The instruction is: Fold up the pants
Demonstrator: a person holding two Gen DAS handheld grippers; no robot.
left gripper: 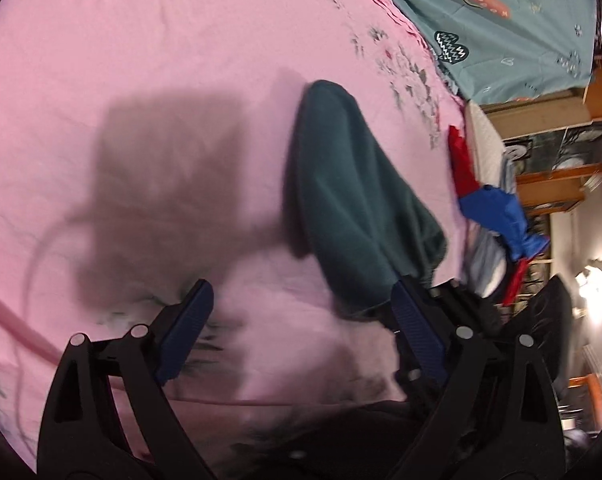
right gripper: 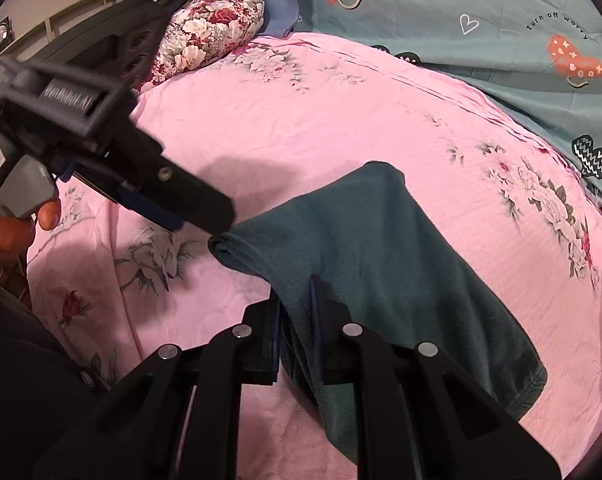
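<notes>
The dark teal pants (right gripper: 381, 264) lay in a folded heap on the pink flowered bedsheet (right gripper: 301, 120), toward the bed's right side and near edge, with one end lifted off the sheet. The right gripper (right gripper: 295, 320) had its jaws clamped on that raised fold of the pants, the cloth bunched between the blue pads. The left gripper (left gripper: 301, 312) hung above the sheet just beside the pants, its jaws spread wide with nothing between them. A floral pillow (right gripper: 209, 32) sat at the far left corner, a teal quilt (right gripper: 461, 20) along the far edge.
</notes>
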